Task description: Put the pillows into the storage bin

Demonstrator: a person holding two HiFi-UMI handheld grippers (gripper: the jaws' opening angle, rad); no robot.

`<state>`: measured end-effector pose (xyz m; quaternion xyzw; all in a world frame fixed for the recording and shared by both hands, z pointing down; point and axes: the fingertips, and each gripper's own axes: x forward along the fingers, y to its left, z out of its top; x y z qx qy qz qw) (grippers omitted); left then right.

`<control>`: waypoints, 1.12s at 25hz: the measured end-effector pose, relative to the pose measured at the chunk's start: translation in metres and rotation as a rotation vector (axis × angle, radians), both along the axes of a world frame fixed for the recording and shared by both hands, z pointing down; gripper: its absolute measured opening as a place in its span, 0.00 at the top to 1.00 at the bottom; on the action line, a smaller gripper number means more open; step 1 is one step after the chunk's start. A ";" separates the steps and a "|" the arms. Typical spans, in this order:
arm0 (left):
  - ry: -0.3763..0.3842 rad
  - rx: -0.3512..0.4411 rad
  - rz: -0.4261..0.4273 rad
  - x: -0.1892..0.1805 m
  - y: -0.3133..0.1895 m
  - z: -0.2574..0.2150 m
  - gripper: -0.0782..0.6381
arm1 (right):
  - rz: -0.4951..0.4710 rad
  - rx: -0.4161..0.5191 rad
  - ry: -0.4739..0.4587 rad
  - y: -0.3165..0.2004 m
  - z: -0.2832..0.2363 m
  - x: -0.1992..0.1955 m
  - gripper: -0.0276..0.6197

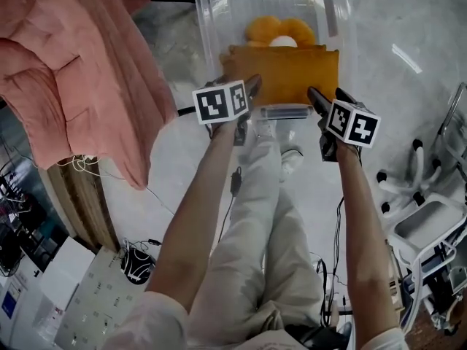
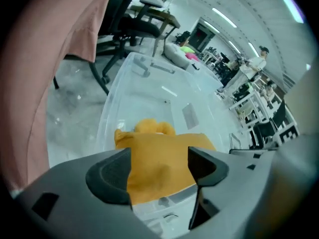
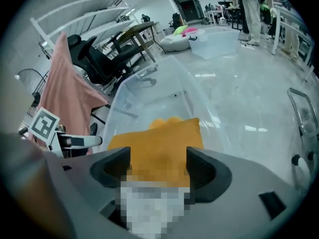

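Note:
A square orange pillow (image 1: 284, 71) lies in the clear plastic storage bin (image 1: 211, 20), against its near wall. Behind it sits a rounded orange pillow with a white centre (image 1: 281, 31). My left gripper (image 1: 248, 97) hangs over the pillow's near left corner, my right gripper (image 1: 325, 102) over the near right corner. In the left gripper view the pillow (image 2: 162, 148) shows beyond the spread jaws of the left gripper (image 2: 159, 166), below them and apart from the pads. The right gripper (image 3: 158, 166) likewise stands open above the pillow (image 3: 159, 136). Neither holds anything.
A pink quilt (image 1: 66, 64) hangs at the left, close to the bin. The person's legs (image 1: 255, 217) stand just before the bin, with cables on the floor. A white chair base (image 1: 416, 188) is at the right; black office chairs (image 2: 129, 29) stand beyond the bin.

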<state>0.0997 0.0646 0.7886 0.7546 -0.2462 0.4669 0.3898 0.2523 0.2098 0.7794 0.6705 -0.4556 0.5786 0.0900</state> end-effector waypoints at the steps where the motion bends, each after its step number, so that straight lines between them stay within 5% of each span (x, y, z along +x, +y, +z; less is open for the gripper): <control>1: 0.009 0.040 0.037 0.003 0.000 -0.009 0.40 | 0.010 0.025 -0.003 -0.001 -0.009 0.000 0.42; 4: 0.048 0.134 0.107 0.014 0.003 -0.042 0.49 | 0.069 0.112 -0.049 -0.003 -0.039 0.003 0.62; 8: 0.097 0.212 0.098 0.020 0.008 -0.096 0.68 | 0.136 0.252 -0.108 0.002 -0.095 0.009 0.94; 14: 0.180 0.292 0.123 0.039 0.023 -0.196 0.87 | 0.117 0.395 -0.128 0.022 -0.188 0.011 0.94; 22: 0.331 0.351 0.180 0.057 0.042 -0.342 0.87 | 0.023 0.579 0.104 0.037 -0.348 0.026 0.94; 28: 0.407 0.379 0.187 0.050 0.058 -0.427 0.87 | -0.087 0.596 0.314 0.058 -0.443 0.024 0.94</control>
